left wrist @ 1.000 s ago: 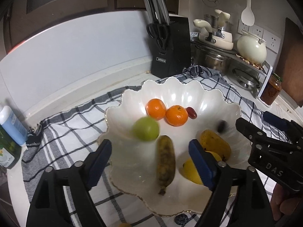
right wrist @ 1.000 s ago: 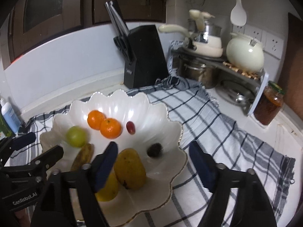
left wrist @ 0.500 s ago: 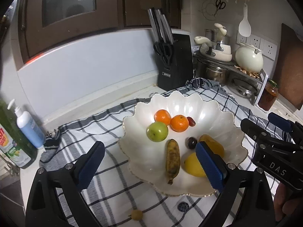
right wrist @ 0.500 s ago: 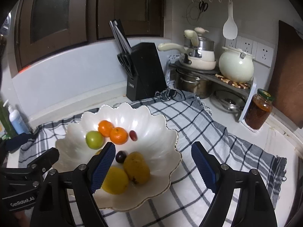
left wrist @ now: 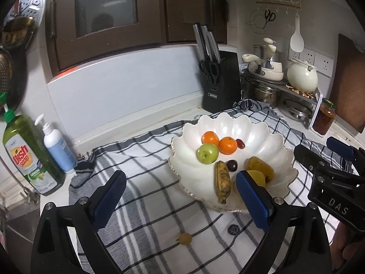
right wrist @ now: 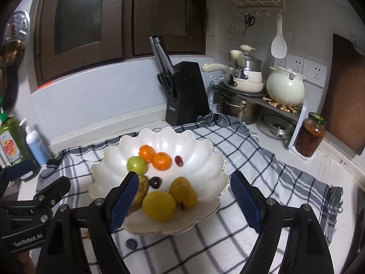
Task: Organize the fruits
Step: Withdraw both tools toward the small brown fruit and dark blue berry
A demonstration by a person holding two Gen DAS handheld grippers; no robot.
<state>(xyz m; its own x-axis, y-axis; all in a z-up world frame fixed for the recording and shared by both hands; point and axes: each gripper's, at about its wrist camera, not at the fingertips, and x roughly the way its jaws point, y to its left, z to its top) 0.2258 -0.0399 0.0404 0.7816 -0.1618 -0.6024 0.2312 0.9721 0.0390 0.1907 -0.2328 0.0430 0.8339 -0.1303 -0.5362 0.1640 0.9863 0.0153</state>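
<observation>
A white scalloped ceramic bowl (right wrist: 159, 141) sits on a grey-and-white checked cloth (right wrist: 262, 166) spread over the counter, and the fruit lies inside it. Toward the bowl's back wall are two round orange tangerines (right wrist: 154, 157) side by side, with a green apple (right wrist: 136, 164) touching the left one and a small red grape (right wrist: 179, 161) just right of the pair. Nearer the bowl's front rim lie a spotted brown-yellow banana (left wrist: 222, 182), a dark plum-coloured grape (right wrist: 155, 182), a round yellow lemon (right wrist: 159, 206) and a yellow-brown mango (right wrist: 183, 193) (lemon and mango touch).

Outside the bowl, on the cloth just before its front rim, rest one small yellowish grape (left wrist: 185, 238) and one small dark blue berry (right wrist: 131, 243).

The left gripper (left wrist: 180, 201) has just been opening its jaws; they stand wide with nothing between them, above the cloth to the bowl's left front. The right gripper (right wrist: 183, 202) is spread wide too, empty, raised over the bowl's front rim.

Behind the bowl stands a black knife block (right wrist: 186, 93).
</observation>
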